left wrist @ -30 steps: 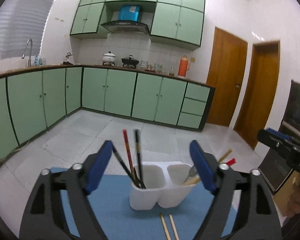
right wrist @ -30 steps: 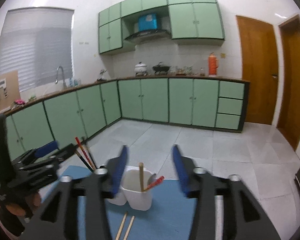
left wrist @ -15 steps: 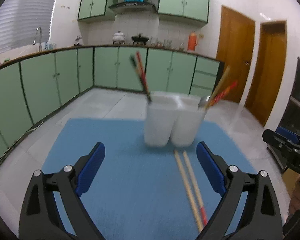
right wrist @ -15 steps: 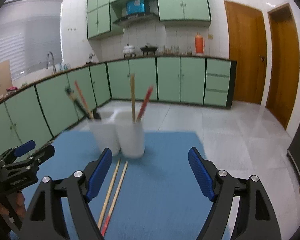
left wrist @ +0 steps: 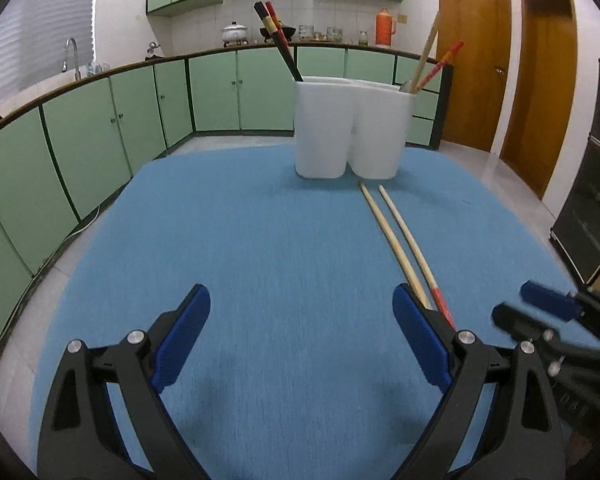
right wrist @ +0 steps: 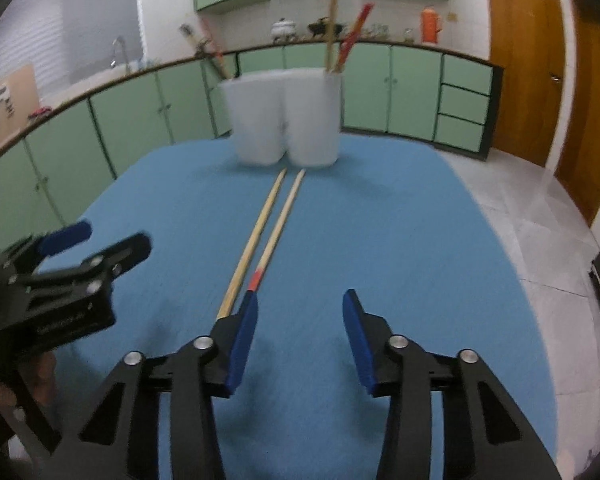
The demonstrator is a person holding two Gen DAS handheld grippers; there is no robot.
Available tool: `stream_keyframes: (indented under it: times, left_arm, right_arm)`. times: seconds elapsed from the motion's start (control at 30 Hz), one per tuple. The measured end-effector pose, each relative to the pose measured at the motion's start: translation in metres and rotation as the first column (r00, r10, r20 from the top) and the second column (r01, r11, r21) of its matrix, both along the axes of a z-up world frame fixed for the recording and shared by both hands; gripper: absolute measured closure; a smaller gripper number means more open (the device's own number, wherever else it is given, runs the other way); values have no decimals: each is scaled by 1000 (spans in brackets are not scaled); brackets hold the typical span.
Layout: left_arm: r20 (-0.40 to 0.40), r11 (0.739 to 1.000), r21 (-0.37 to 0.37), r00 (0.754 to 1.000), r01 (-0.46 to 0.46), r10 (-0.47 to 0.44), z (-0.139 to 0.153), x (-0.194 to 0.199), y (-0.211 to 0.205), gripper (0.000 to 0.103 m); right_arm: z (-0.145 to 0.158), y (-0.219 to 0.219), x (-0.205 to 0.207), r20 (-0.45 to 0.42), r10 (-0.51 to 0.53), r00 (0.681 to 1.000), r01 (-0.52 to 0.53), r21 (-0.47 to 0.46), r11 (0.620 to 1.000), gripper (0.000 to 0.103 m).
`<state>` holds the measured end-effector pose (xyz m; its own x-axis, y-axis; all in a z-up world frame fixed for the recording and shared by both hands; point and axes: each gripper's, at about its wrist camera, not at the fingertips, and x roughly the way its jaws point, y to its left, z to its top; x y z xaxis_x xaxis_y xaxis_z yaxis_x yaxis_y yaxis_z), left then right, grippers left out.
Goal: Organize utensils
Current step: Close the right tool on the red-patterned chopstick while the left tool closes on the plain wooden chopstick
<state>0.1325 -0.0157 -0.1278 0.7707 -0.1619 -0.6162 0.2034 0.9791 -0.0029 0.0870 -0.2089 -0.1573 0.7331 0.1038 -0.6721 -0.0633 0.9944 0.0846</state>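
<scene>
A white two-compartment utensil holder (left wrist: pixel 352 130) stands at the far end of a blue mat (left wrist: pixel 260 260); it also shows in the right wrist view (right wrist: pixel 284 120). Dark and red chopsticks (left wrist: pixel 278 46) stick out of its left cup, a wooden and a red-tipped one (left wrist: pixel 430 62) out of its right. Two wooden chopsticks (left wrist: pixel 400 240) lie side by side on the mat in front of the holder, one red-tipped (right wrist: pixel 276 224). My left gripper (left wrist: pixel 300 320) is open and empty, low over the mat. My right gripper (right wrist: pixel 298 316) is open and empty, just right of the chopsticks' near ends.
Green kitchen cabinets (left wrist: pixel 100 132) with a worktop run behind the table. Brown doors (left wrist: pixel 540 80) are at the right. A dark appliance (left wrist: pixel 592 200) stands past the mat's right edge. The right gripper (left wrist: pixel 556 320) shows in the left wrist view; the left gripper (right wrist: pixel 68 264) in the right wrist view.
Both grippers have dropped from high above the holder and pulled back to low over the near part of the mat. The right gripper's jaws have narrowed. Nothing was picked up.
</scene>
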Motion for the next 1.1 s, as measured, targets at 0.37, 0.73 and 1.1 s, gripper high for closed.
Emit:
stream_keyframes:
  times: [0.37, 0.73, 1.1]
  left_arm:
    - [-13, 1000, 4, 1000, -12, 12, -3, -5, 3, 22]
    - [-23, 1000, 5, 1000, -11, 11, -4, -3, 1, 22]
    - [-18, 999, 35, 1000, 8, -7, -3, -4, -4, 22]
  right_arm:
    - [-8, 27, -8, -52, 93, 994, -93, -15, 996, 73]
    - [-18, 25, -2, -105, 98, 990, -100, -12, 995, 89]
    - [-17, -7, 3, -106, -28, 994, 32, 42, 999, 97]
